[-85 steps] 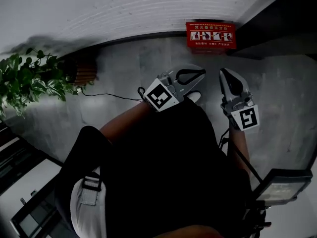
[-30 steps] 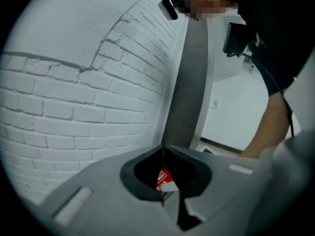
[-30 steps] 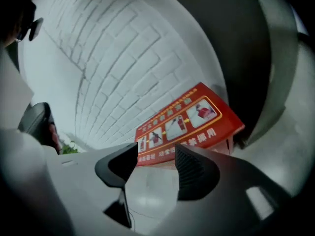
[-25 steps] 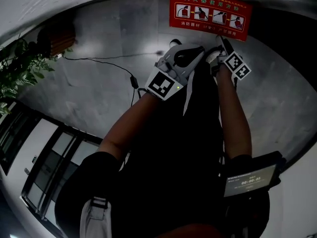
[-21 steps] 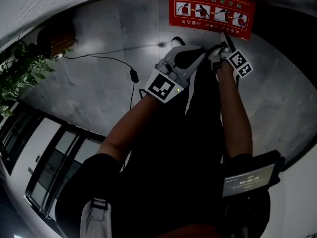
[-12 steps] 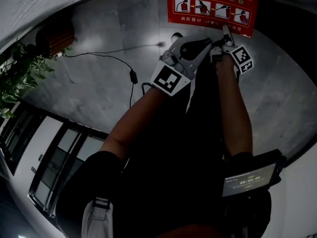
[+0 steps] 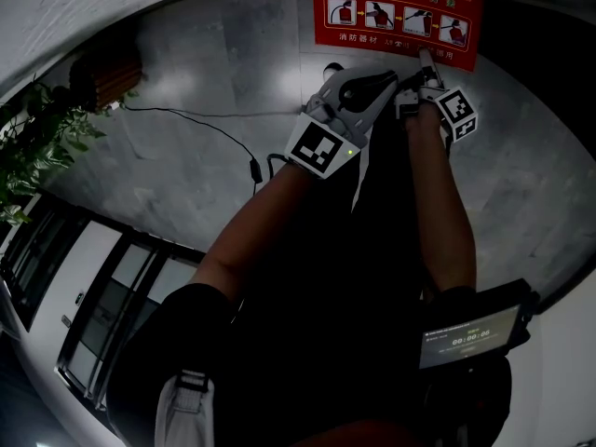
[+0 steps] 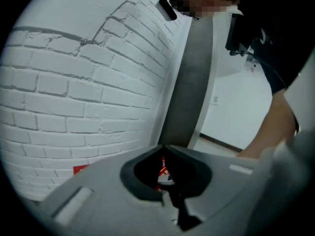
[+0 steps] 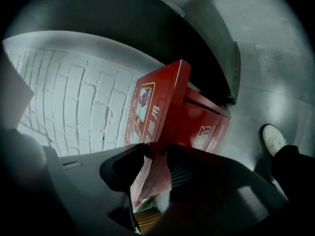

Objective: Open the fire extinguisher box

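Observation:
The red fire extinguisher box (image 7: 396, 15) stands on the floor against the white brick wall, its lid carrying a row of picture instructions. My right gripper (image 7: 425, 63) reaches its near edge. In the right gripper view the lid (image 9: 156, 102) shows edge-on above the box front (image 9: 206, 127). The jaws of the right gripper (image 9: 158, 152) straddle the lid's corner and are closing, with a little room still showing beside the ribbed pad (image 9: 179, 173). My left gripper (image 7: 371, 82) hovers just left of it, short of the box. Its tips (image 8: 165, 147) meet, with nothing between them.
A potted plant (image 7: 33, 147) stands at the left, and a black cable (image 7: 196, 119) runs across the grey floor. A dark pillar (image 8: 189, 82) rises beside the brick wall (image 8: 74, 82). The person's shoe (image 9: 273, 139) is right of the box. A small screen (image 7: 466, 335) hangs at the waist.
The person has come up to the box. Over the last second both grippers moved forward, and the right one now has its tip at the lid's near edge.

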{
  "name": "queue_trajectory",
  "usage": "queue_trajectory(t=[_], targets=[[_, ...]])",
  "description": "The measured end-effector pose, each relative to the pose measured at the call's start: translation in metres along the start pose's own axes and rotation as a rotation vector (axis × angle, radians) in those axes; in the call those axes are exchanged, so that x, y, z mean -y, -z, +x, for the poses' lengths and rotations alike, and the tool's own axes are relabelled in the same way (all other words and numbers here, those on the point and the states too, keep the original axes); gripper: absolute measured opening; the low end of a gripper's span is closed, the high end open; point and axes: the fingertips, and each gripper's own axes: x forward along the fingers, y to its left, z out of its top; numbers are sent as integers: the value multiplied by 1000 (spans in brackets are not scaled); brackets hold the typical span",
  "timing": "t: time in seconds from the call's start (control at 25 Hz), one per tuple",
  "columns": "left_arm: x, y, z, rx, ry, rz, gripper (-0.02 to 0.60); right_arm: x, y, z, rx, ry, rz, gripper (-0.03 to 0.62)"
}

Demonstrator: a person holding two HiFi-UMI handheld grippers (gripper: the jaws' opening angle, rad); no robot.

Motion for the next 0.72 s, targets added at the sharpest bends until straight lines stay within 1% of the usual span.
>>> queue_trajectory(t=[0.2, 0.4, 0.48, 0.6, 0.72], targets=[[3, -9, -3, 15, 4, 8, 12, -19, -2, -13, 38, -14, 34, 132], [8, -13, -3, 31, 6, 32, 12, -39, -5, -26, 58, -78, 21, 104], [11, -14, -4, 40, 10, 45, 12, -49, -6, -32, 59, -106, -5, 101], [15, -17, -11, 60, 2, 48, 12, -76, -7, -43, 56, -168, -71, 107], [9, -38, -11, 73, -2, 53, 12, -119, -22, -41, 59, -221, -144, 107]])
